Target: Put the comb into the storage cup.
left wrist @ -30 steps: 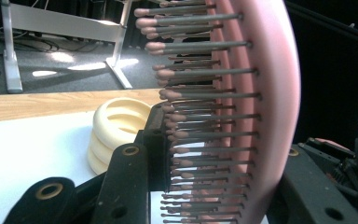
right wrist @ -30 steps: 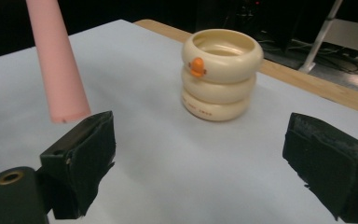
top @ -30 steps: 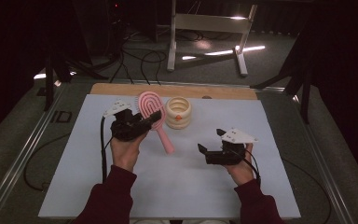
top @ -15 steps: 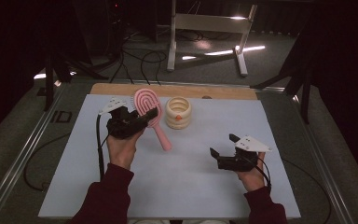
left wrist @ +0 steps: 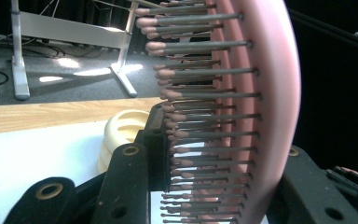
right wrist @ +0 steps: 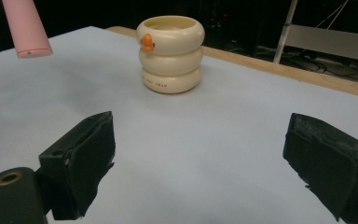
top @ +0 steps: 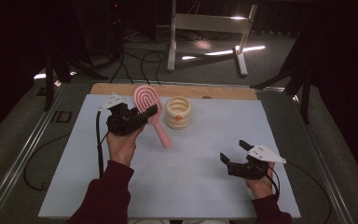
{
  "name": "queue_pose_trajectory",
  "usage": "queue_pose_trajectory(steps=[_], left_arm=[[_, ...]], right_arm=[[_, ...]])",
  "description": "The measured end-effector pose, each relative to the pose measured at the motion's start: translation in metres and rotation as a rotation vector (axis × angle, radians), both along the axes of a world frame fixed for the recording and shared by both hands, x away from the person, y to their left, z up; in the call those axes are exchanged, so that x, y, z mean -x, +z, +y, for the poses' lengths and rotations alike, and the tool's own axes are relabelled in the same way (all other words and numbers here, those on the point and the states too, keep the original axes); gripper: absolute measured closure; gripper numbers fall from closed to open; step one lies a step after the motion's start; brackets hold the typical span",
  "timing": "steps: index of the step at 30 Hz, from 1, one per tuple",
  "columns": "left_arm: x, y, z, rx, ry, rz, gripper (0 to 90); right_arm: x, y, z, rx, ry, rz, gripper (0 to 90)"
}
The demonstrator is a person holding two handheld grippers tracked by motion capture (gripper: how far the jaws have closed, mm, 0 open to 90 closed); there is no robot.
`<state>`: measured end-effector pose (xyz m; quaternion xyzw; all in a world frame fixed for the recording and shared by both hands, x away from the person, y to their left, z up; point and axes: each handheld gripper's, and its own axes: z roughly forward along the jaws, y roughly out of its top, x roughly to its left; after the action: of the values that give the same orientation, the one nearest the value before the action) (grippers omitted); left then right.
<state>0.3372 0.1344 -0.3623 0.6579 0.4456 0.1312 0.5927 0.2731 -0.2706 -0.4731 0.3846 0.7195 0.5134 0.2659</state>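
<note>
Left gripper (top: 142,116) clamped, right gripper (top: 233,151) agape.

In your left claw view the hairbrush (left wrist: 261,107) runs off top & bottom edges, so its handle's cut off, and the lower bristles blur together. The brush hides most of the cup (left wrist: 121,135) there; you get just a bit of rim & side. In your right claw view the picture's top edge crops all of the brush but the handle tip. The small print low on the cup is too tiny to read. In the high view your left claw (top: 140,119) covers part of the brush head.
</note>
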Motion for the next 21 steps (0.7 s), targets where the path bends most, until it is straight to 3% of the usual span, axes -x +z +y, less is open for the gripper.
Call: queue_pose_trajectory(steps=[21], left_arm=[[-0.006, 0.009, 0.006, -0.003, 0.014, -0.020, 64.5]], right_arm=[[0.014, -0.012, -0.009, -0.029, -0.023, -0.021, 9.4]])
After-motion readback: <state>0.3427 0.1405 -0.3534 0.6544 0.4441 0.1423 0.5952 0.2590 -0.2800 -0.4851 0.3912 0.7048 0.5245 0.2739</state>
